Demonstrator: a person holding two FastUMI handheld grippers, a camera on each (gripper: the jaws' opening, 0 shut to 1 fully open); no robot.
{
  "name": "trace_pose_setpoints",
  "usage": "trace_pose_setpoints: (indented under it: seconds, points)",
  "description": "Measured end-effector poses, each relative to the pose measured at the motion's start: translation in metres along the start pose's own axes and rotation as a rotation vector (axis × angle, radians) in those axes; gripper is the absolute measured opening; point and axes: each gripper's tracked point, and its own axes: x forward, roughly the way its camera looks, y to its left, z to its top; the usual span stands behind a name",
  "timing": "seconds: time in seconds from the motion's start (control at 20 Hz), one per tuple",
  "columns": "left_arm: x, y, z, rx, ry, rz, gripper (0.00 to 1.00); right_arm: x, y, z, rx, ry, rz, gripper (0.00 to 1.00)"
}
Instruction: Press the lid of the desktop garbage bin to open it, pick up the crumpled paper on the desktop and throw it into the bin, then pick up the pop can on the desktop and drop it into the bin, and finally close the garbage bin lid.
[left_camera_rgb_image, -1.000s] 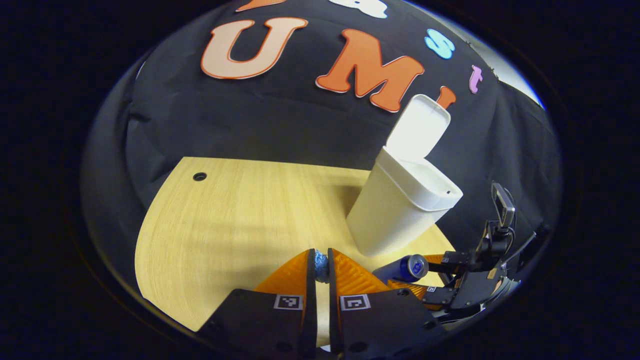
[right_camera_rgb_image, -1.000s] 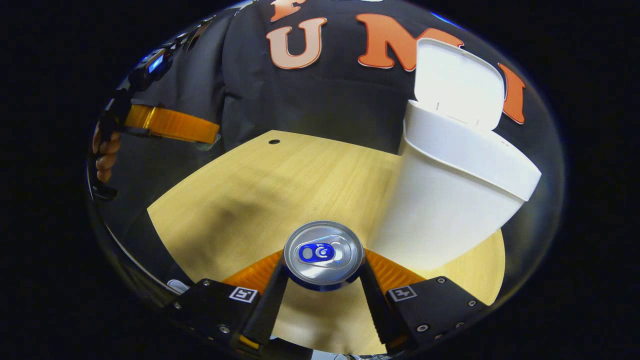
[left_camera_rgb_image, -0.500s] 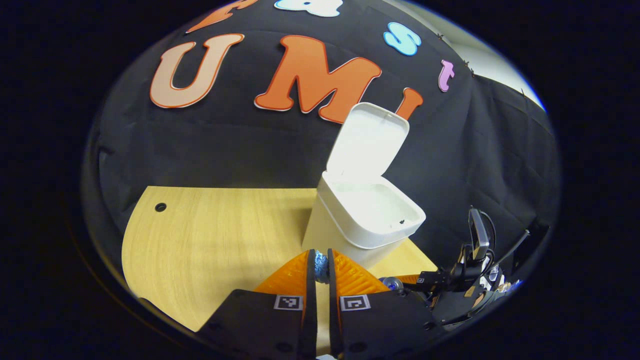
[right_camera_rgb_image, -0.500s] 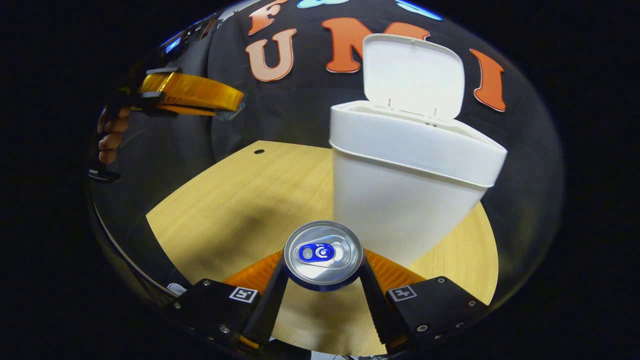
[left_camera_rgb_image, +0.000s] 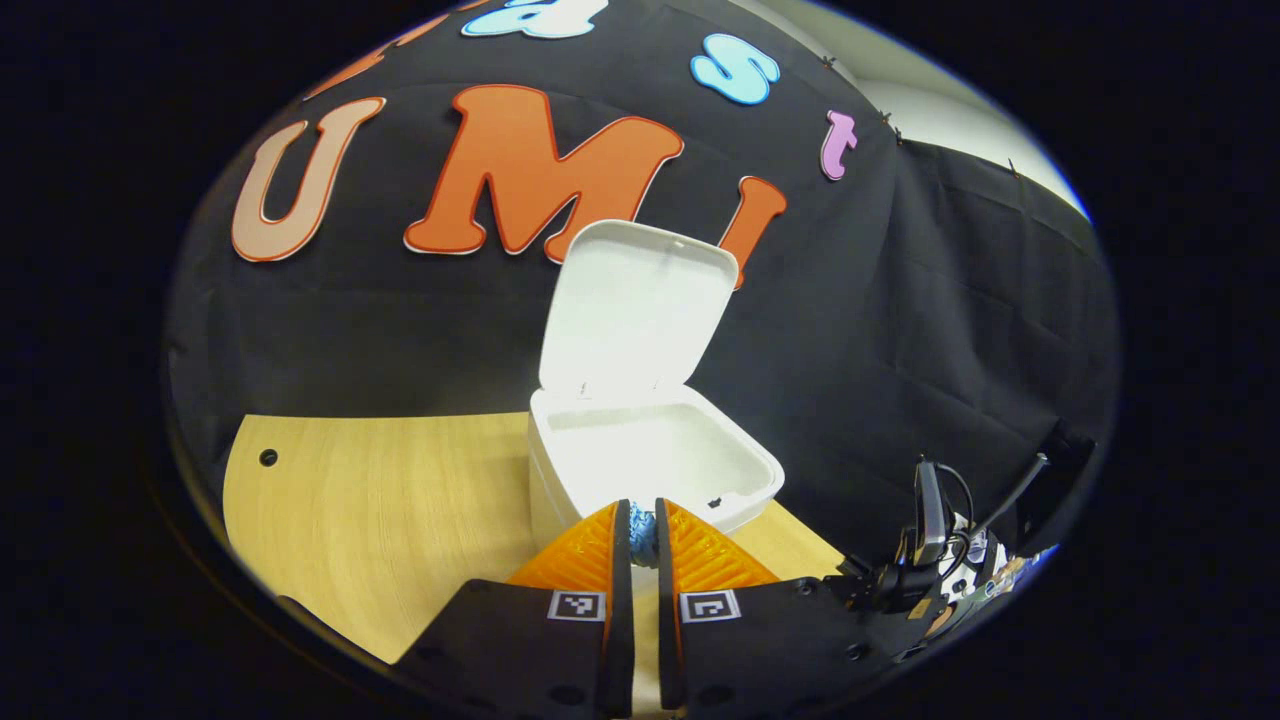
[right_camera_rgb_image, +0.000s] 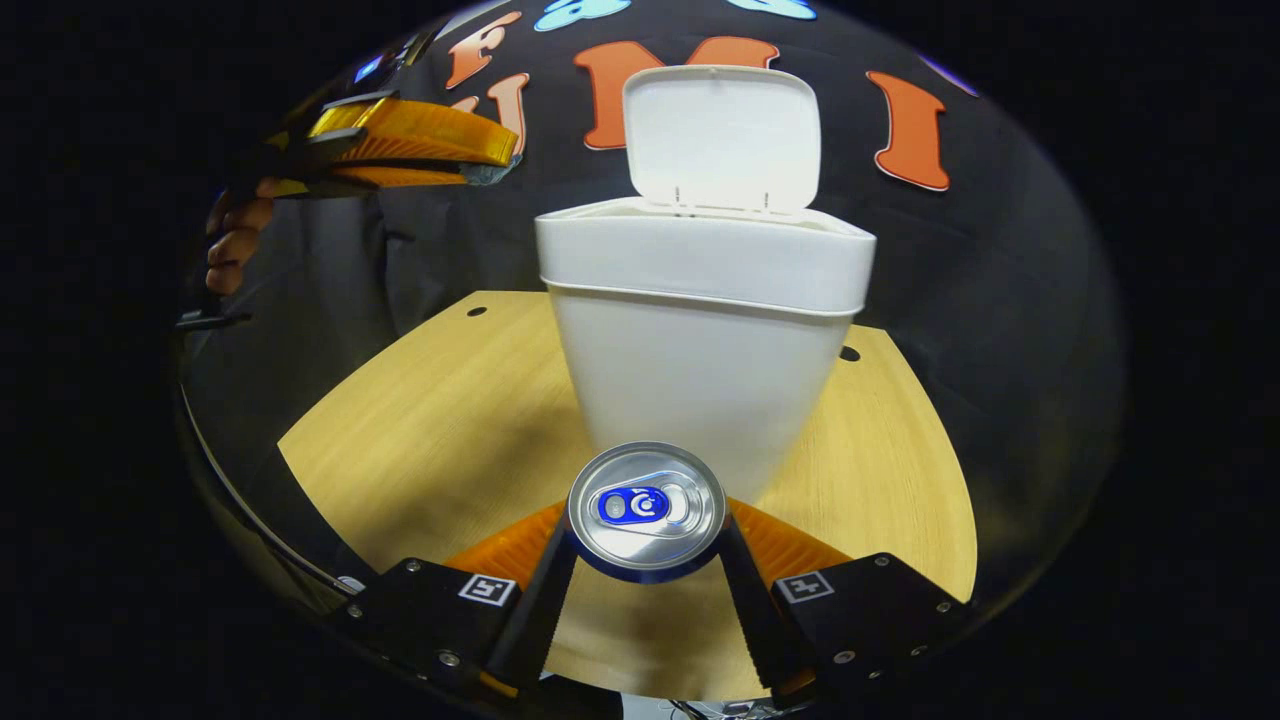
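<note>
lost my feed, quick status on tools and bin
Left tool shut on paper, near bin. Right tool shut on can. Lid open, opening unobstructed.

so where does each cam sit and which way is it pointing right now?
Left gripper view: rides the left gripper, raised, looking down into the open bin with its lid up; its own fingers pinch the crumpled paper; the right gripper shows low at its right edge.
Right gripper view: rides the right gripper, low near the desk, facing the bin's front; its own fingers hold the pop can; a hand shows farther off.
Shared: bin, raised lid, desk.
</note>
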Motion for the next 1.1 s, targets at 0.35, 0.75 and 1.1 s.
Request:
trace_pose_setpoints:
  seconds: [0.35, 0.75, 1.1]
  points:
    - [0.032, -0.011, -0.005, 0.004, -0.006, 0.040, 0.13, -0.022, -0.036, -0.007, 0.031, -0.002, -0.003, 0.80]
    - [0.048, -0.004, -0.007, 0.063, -0.008, 0.125, 0.13, -0.035, -0.065, -0.006, 0.062, -0.026, -0.029, 0.79]
    - [0.056, 0.006, -0.016, 0.096, 0.028, 0.164, 0.16, -0.043, -0.082, 0.006, 0.053, -0.050, -0.073, 0.80]
